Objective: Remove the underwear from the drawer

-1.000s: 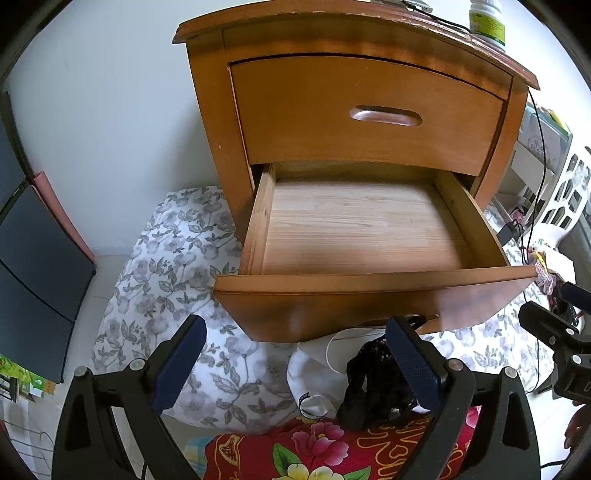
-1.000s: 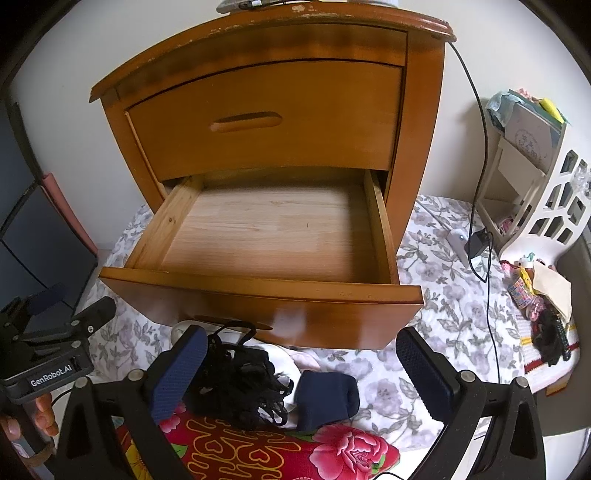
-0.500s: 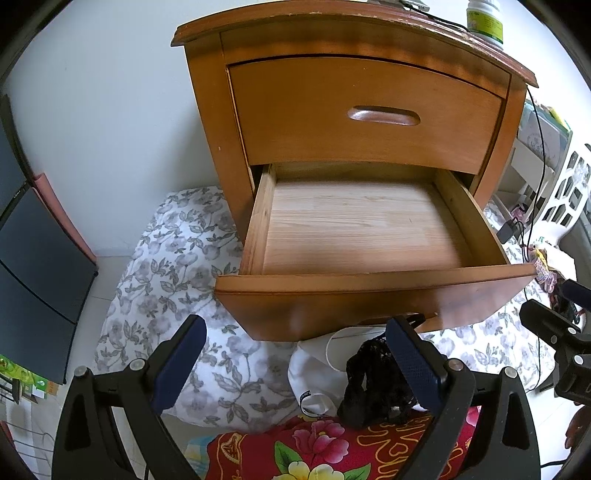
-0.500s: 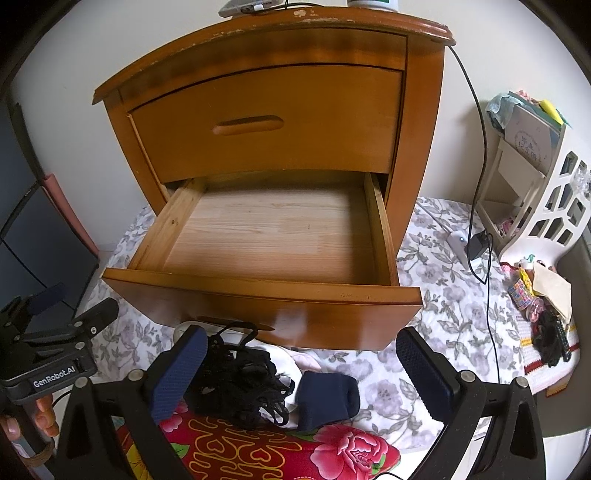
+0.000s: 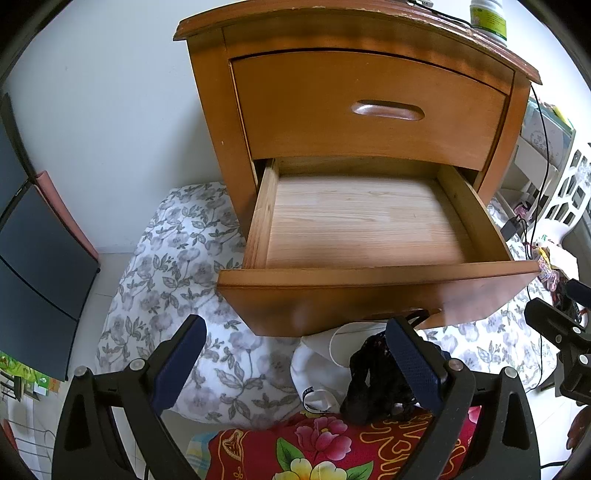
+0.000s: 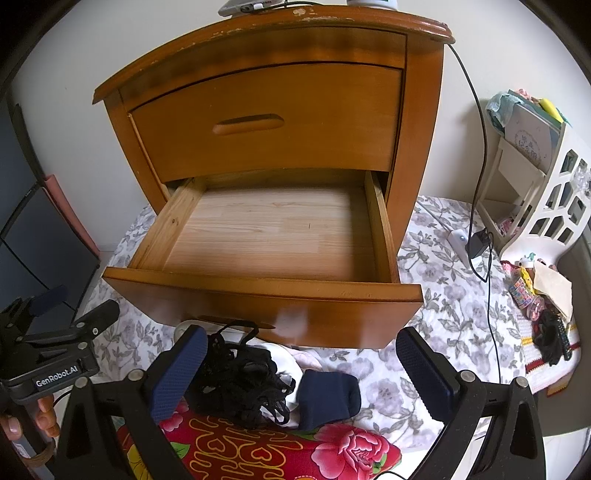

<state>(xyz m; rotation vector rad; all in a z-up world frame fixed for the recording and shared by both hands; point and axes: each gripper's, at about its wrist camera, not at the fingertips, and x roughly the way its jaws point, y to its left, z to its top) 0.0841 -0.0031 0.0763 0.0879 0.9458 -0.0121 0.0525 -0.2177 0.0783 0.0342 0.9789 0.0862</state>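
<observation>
The wooden nightstand's lower drawer (image 5: 369,273) (image 6: 258,286) is pulled out and its pale wood floor is bare. Underwear lies in a heap on the floral sheet below the drawer front: a black lace piece (image 6: 240,384) (image 5: 373,384), a white piece (image 5: 325,365) and a folded navy piece (image 6: 328,393). My left gripper (image 5: 295,363) hangs open in front of the drawer, its right pad over the black lace. My right gripper (image 6: 301,373) is open too, above the heap, nothing between its fingers.
The upper drawer (image 6: 258,122) is closed. A red flowered cloth (image 6: 273,446) lies at the near edge. A white shelf unit (image 6: 539,173), a cable and charger (image 6: 480,243) stand at the right. Dark panels (image 5: 33,251) lean at the left wall. A bottle (image 5: 487,16) sits on top.
Both grippers have drifted slightly; the view of the nightstand shifts a little. Nothing was taken hold of or let go, and the clothes have not moved.
</observation>
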